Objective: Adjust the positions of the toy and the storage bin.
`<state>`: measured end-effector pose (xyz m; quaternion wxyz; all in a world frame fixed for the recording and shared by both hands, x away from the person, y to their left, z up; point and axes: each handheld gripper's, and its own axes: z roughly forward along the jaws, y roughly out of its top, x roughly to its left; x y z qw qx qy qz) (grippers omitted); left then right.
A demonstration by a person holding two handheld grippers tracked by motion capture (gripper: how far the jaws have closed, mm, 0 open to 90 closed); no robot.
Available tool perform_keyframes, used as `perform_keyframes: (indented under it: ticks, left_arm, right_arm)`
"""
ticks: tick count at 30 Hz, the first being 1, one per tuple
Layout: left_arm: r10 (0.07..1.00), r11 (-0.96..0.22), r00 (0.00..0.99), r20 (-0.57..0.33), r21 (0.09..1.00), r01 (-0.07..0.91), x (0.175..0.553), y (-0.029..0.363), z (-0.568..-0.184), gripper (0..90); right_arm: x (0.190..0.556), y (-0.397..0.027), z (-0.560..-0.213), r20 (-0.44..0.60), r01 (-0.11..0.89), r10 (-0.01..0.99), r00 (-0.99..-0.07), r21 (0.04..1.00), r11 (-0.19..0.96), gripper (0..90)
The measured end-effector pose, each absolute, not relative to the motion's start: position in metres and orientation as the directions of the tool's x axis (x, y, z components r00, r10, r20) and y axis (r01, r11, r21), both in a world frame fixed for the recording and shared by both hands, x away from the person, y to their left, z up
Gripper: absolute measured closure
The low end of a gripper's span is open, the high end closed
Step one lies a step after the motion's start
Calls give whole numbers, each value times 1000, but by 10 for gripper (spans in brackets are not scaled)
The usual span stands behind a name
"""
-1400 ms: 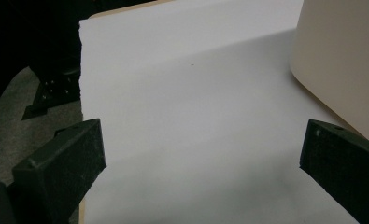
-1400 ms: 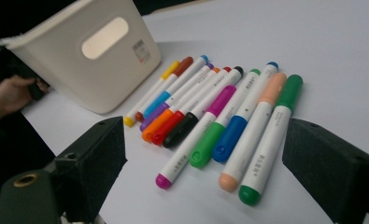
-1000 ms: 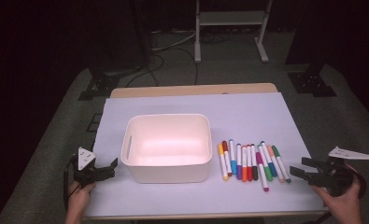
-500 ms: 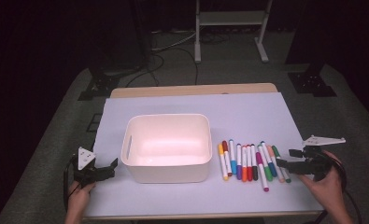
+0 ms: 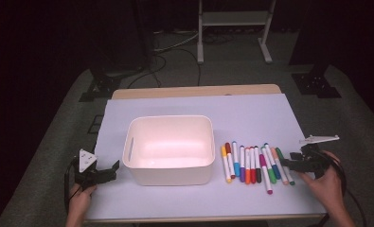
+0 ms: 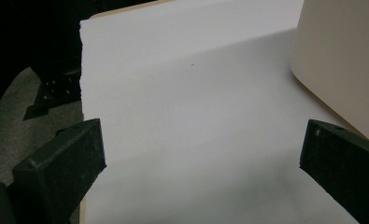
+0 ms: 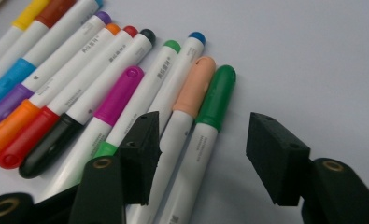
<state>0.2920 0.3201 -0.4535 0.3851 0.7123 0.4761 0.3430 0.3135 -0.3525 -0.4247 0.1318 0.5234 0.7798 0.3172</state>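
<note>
A row of several coloured markers lies on the white sheet, right of a white bin. My right gripper sits low at the right end of the row. Its jaws have just been closing and stand either side of the dark green marker and the peach-capped marker without pressing on them. My left gripper rests near the table's front left corner, jaws wide apart with nothing between them. The bin's wall is just to its right.
The white sheet covers most of the wooden table. A metal stand and cables are on the floor behind it. Black floor plates lie beside the table's far corners.
My right gripper has moved left to the rightmost markers and its jaws have narrowed around them. The left gripper has stayed where it was.
</note>
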Motion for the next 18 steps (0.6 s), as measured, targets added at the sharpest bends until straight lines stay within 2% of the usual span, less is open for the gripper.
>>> perform_keyframes:
  ticks: [2, 8, 14, 16, 18]
  left_arm:
    - [942, -251, 312, 123, 875, 414, 292, 320, -454, 0]
    - [944, -239, 309, 113, 880, 411, 292, 321, -454, 0]
    - [943, -245, 312, 117, 878, 410, 292, 321, -453, 0]
    - [943, -241, 313, 112, 880, 410, 291, 321, -453, 0]
    - [944, -238, 312, 110, 881, 409, 291, 322, -453, 0]
  right_arm:
    - [314, -352, -426, 122, 738, 904, -410, 627, 250, 491]
    - [314, -350, -430, 110, 755, 912, -394, 605, 253, 534]
    - [314, -347, -438, 51, 776, 928, -370, 566, 278, 618]
    - [311, -345, -439, 20, 770, 933, -360, 571, 285, 682]
    - [310, -344, -439, 4, 767, 935, -355, 573, 289, 705]
